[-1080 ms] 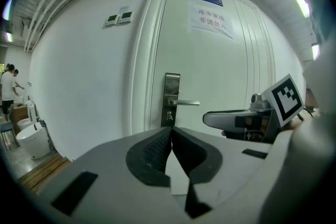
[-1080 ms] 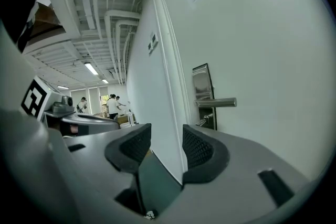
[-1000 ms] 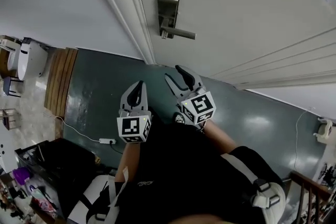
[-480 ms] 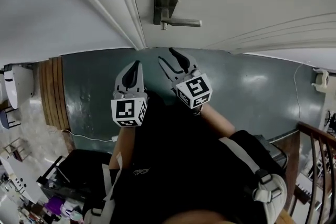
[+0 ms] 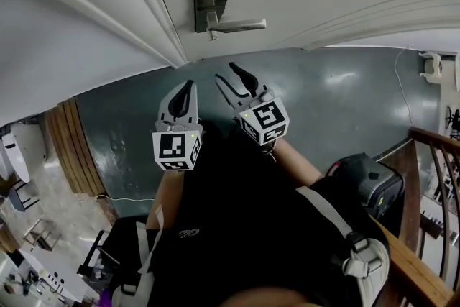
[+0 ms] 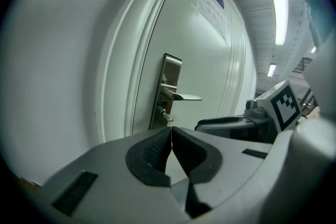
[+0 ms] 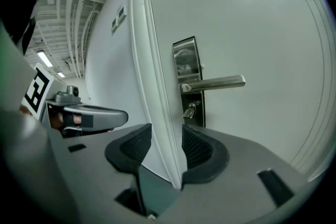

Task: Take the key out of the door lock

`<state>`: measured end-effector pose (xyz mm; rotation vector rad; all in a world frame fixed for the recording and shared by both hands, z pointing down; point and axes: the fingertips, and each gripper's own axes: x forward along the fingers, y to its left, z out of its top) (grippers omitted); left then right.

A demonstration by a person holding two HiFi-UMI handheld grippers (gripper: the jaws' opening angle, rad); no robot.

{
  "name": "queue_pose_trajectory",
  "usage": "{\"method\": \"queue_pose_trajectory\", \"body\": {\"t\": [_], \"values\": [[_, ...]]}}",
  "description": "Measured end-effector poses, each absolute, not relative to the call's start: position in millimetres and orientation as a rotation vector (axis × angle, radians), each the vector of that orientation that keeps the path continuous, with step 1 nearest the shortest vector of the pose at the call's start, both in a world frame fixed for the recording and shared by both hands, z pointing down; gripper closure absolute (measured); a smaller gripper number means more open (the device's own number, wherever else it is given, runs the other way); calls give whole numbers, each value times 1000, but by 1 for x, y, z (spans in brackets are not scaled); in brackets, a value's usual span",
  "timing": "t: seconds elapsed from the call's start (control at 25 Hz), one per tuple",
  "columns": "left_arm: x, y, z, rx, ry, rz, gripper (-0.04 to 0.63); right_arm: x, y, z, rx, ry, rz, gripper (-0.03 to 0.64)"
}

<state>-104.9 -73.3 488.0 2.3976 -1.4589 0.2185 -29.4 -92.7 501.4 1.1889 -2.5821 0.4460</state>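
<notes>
Both turned toward door handle [image 5: 233,26] and key [image 7: 189,111]: left gripper [image 5: 188,85] jaws together, right gripper [image 5: 224,72] jaws apart, empty

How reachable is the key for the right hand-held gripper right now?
Probably yes: the right hand-held gripper is open and empty, the key sits below the lever ahead of it, nothing between.

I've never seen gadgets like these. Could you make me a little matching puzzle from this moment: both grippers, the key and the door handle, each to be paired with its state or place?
Things:
1. left gripper
2. right gripper
3. key
4. door handle

States or places:
A. sticks out of the lock plate, just under the handle
B. jaws apart, gripping nothing
C. silver lever, lying level, untouched
D. jaws together, gripping nothing

Pairs: 1-D, 2-B, 3-A, 4-C.
</notes>
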Motion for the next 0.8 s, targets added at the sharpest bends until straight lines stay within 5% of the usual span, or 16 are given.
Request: {"method": "queue_pose_trajectory", "body": {"t": [0.8], "values": [[-121,-106,499,2401,-1403,213,572,-45,-106,508,1237,-2575,531,445]]}}
